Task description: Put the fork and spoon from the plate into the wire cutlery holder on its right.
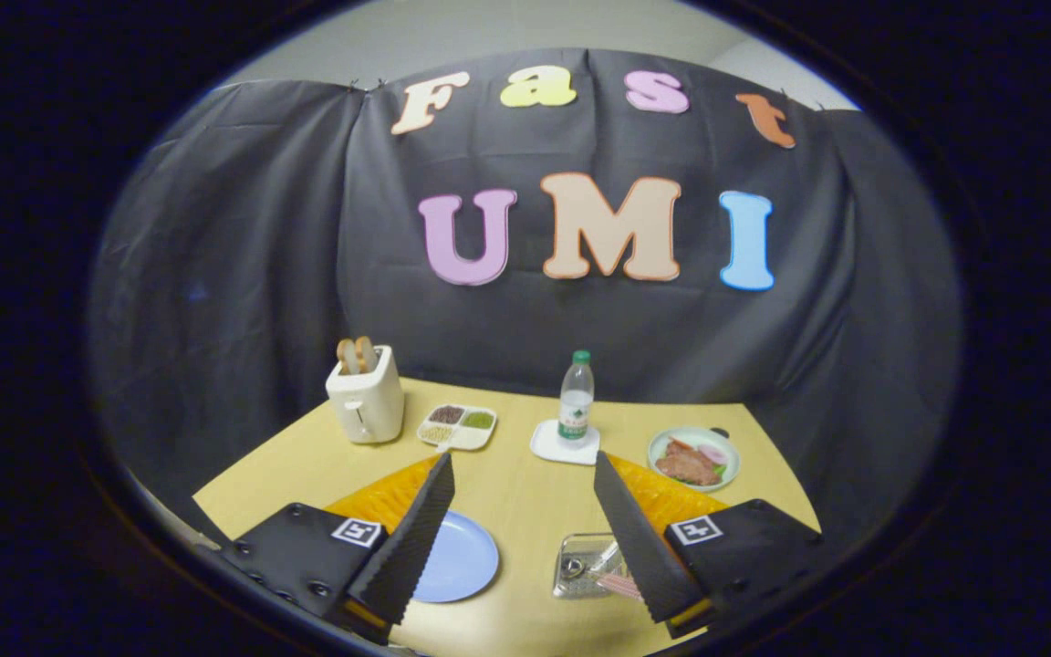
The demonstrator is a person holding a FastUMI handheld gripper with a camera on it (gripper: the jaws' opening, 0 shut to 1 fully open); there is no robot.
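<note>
Bare tabletop (525, 497) lies between hand-held gripper (521, 470) fingers, spread wide.

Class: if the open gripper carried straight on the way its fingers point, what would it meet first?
Probably the bare table between the fingers; further along that line stands the water bottle on its white coaster. The gripper holds nothing. Depth is uncertain.

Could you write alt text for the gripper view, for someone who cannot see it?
Open tongs hover over a yellow table, a blue plate by one finger and a wire cutlery holder by the other. Beyond stand a toaster and water bottle.
</note>
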